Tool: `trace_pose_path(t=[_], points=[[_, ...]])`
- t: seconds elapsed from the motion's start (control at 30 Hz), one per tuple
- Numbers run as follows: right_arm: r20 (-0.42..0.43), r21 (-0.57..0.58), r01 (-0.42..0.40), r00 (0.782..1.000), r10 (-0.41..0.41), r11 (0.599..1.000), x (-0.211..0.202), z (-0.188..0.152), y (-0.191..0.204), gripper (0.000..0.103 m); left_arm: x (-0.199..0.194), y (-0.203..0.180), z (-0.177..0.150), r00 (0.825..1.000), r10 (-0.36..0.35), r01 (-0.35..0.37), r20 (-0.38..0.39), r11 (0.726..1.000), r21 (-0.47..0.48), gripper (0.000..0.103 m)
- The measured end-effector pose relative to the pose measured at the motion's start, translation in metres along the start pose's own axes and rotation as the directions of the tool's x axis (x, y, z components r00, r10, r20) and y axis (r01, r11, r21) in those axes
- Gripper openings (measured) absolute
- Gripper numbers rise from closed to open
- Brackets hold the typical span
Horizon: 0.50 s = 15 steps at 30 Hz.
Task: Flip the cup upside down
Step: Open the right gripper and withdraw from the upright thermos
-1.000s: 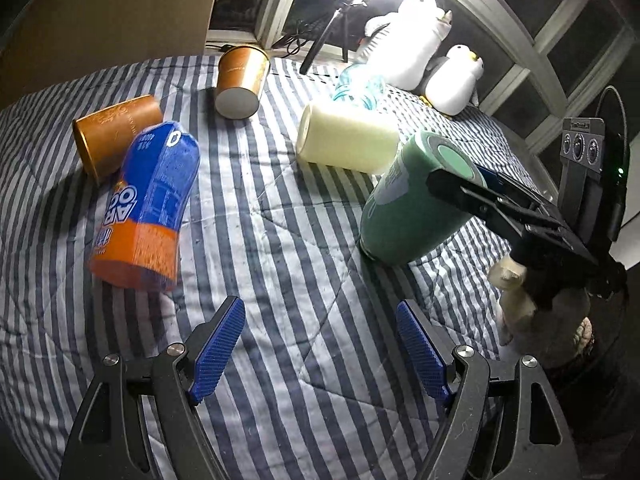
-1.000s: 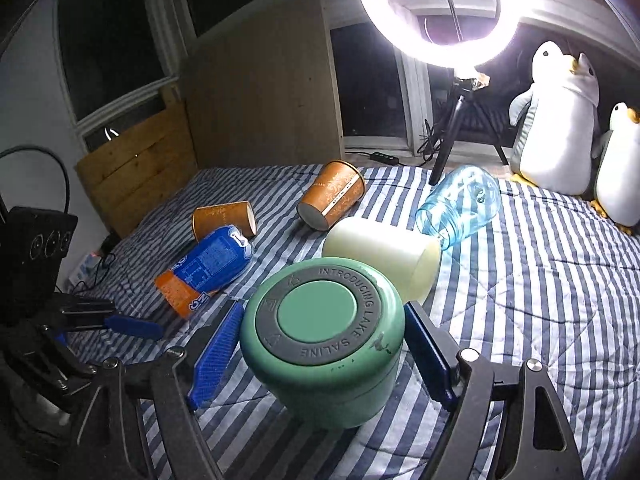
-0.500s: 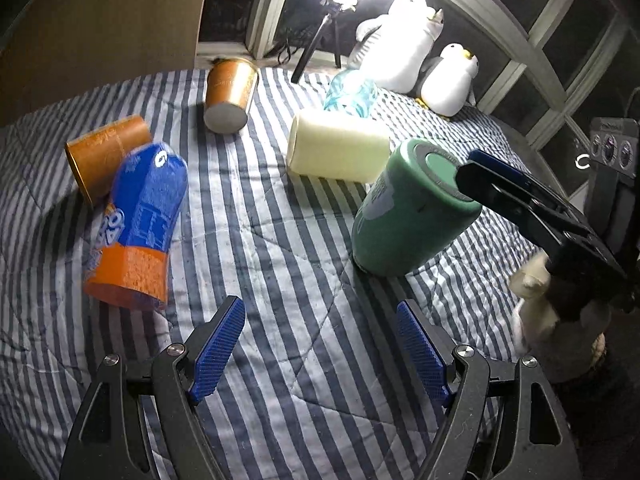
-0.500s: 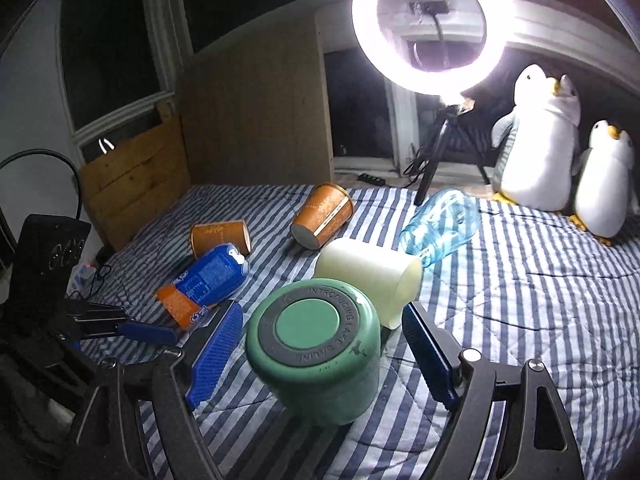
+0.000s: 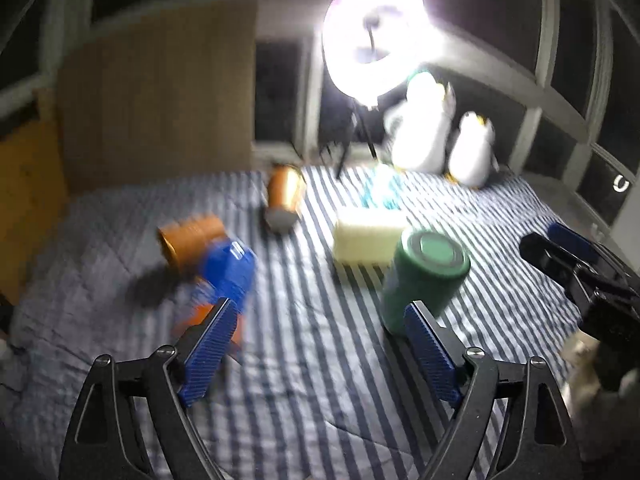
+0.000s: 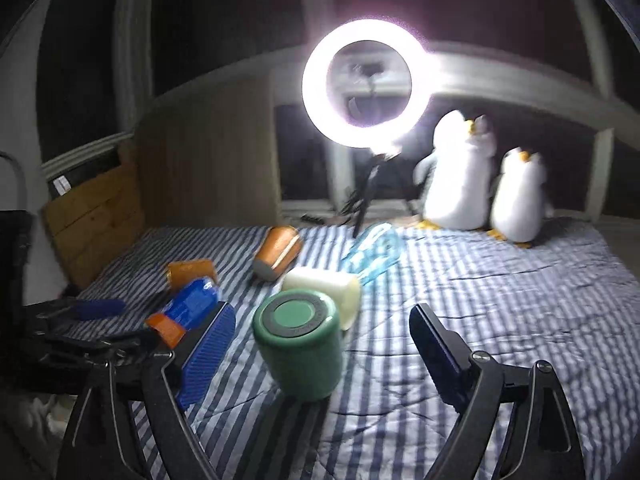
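A green cup [image 5: 420, 280] stands upside down on the striped bedspread [image 5: 320, 360], its dark-rimmed base facing up. It also shows in the right wrist view [image 6: 300, 344]. My left gripper [image 5: 320, 356] is open and empty, low in front of the cup. My right gripper [image 6: 320, 360] is open and empty, its fingers either side of the cup but pulled back from it. The right gripper also shows at the right edge of the left wrist view [image 5: 576, 264].
A cream cup [image 5: 368, 240], a clear blue cup [image 5: 380, 192], two orange paper cups [image 5: 284, 200] [image 5: 192, 240] and a blue-orange can [image 5: 224, 280] lie on their sides. A ring light [image 6: 366, 84] and two plush penguins [image 6: 480, 180] stand at the back.
The right gripper has let go of the green cup and drawn back. The cup now stands base up on the bed. Both cameras have tilted up and moved back.
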State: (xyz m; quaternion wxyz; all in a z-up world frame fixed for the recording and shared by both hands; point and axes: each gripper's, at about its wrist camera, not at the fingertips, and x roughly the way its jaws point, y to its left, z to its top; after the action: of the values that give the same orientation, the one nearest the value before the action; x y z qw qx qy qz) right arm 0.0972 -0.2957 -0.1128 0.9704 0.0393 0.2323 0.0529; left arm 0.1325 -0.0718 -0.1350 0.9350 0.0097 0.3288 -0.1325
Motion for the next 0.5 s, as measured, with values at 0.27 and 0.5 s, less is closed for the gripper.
trace_pose_path(t=[0.27,0.5], points=[[0.094,0.054,0.085,0.991,-0.09,0.995,-0.041,0.005,0.007,0.092,-0.064,-0.005,0.004,0.974,0.092,-0.096,0.206,0.995,0.009,0.096],[0.165,0.057,0.134,0.976,-0.142,0.989,-0.071,0.008,0.015,0.092,-0.103,-0.011,0.004,0.949,0.099,-0.102,0.3,0.995,-0.006,0.103]])
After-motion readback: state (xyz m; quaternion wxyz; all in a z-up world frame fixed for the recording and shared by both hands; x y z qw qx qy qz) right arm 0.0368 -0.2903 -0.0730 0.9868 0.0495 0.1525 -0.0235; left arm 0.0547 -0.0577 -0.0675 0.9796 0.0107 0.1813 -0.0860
